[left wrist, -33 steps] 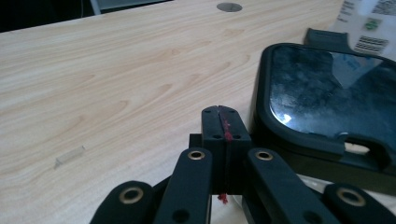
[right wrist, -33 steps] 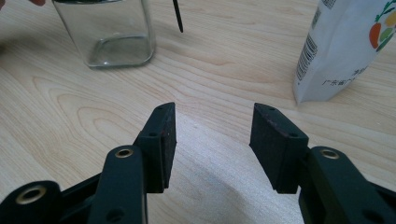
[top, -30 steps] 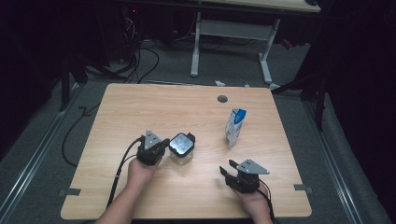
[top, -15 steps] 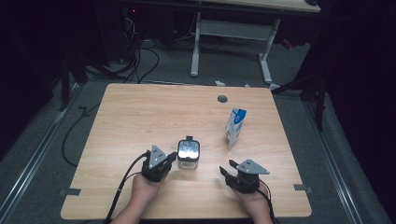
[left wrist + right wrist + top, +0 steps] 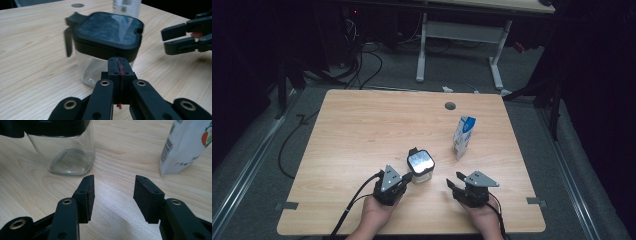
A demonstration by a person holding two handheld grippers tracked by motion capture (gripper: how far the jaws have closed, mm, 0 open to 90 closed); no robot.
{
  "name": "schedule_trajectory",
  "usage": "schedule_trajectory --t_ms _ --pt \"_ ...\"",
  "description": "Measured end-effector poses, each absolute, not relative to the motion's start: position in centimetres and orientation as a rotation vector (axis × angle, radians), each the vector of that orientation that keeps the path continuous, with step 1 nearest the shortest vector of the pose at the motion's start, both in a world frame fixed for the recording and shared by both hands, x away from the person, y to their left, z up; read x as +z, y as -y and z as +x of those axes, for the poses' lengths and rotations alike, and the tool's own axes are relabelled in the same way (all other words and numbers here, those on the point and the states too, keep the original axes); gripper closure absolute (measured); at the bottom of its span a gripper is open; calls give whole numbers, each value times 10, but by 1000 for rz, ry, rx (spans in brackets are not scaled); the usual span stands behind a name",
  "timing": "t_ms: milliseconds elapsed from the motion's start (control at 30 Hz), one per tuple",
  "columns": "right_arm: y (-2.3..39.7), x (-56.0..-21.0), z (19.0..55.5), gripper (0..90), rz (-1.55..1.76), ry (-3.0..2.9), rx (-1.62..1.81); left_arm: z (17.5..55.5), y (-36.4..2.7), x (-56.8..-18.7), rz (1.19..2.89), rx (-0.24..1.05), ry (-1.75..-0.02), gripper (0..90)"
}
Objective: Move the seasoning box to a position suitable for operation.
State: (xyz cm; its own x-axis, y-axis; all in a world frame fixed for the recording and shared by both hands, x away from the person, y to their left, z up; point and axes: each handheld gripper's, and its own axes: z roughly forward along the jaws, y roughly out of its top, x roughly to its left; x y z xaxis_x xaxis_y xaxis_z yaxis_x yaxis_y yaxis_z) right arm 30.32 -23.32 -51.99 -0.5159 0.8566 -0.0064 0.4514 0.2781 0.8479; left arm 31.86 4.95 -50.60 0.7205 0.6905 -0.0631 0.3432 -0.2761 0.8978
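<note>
Dark floor and cables surround one light wooden table. On it stand one clear square glass jar with a black lid near the front middle, and one white-and-blue paper carton well apart to its right. Two grippers rest at the front edge: the left gripper, clenched on nothing, tips touching the jar; the right gripper, released and spread, beside it.

One lidded glass jar, one carton, two grippers.
</note>
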Motion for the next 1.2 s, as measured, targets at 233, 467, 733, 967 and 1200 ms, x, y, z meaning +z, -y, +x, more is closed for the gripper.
schedule_trajectory --t_ms 233,467,733,967,1200 --pt "230 -521 304 578 1171 -2087 1163 318 -52 -509 1916 421 -796 888" --pt "201 -521 314 900 1156 -2108 1156 328 -104 -514 1949 476 -884 803" --pt "181 -524 322 891 1163 -2109 1071 326 -147 -518 1890 471 -959 775" --pt "176 -522 332 880 1179 -2106 1040 328 -161 -516 1858 456 -981 779" --pt "174 -522 316 879 1158 -2137 1045 329 -163 -516 1844 453 -964 776"
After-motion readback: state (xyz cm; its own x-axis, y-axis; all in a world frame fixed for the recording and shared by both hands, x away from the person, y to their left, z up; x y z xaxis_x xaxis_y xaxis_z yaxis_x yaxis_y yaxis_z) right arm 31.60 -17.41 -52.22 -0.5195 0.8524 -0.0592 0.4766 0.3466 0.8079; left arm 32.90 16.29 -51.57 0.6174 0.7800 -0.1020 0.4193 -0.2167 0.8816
